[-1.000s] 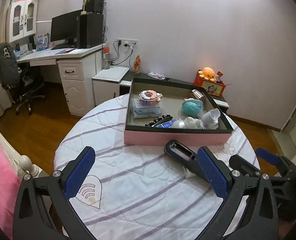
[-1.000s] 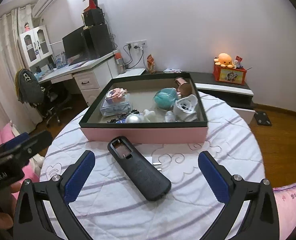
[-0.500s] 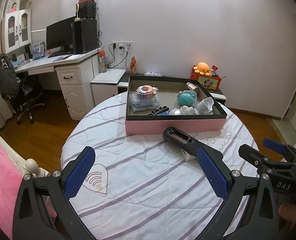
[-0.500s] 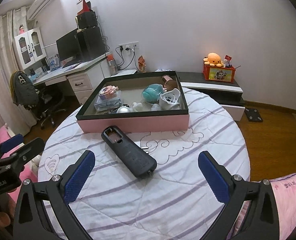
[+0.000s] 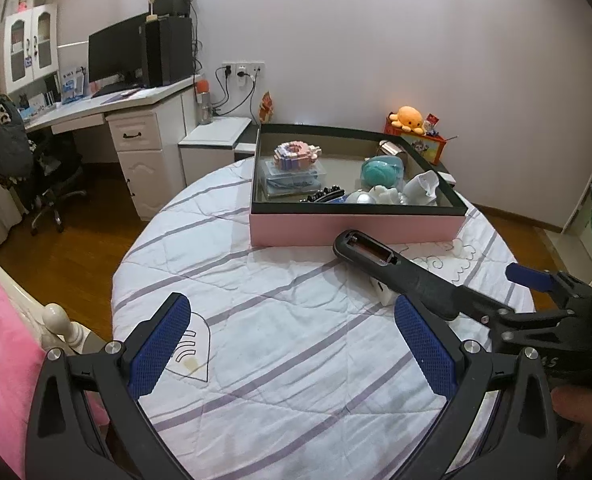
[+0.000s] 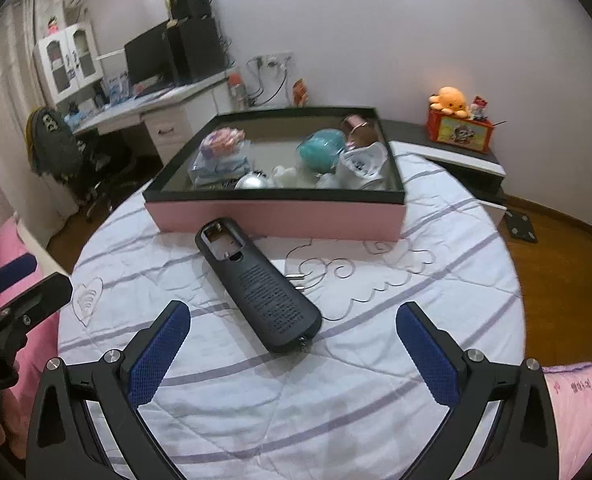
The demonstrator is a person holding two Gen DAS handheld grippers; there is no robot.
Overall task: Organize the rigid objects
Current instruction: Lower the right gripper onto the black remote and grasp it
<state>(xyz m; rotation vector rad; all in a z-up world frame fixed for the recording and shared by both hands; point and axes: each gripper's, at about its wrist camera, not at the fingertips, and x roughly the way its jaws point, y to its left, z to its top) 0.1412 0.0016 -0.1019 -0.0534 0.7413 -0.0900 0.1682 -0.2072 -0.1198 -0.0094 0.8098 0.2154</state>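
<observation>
though both claws gape empty, the black device (image 6: 256, 284) perhaps half-hides a white plug (image 5: 382, 295).

My room is dim and evenly lit, with a cool purplish cast on the wall (image 5: 376, 40). Both my lenses bow straight lines and darken the corners. The right wrist view looks slightly softer.

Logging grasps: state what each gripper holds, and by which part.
Nothing is held. Left gripper and right gripper both have open jaws; the black device lies free on the table.
</observation>
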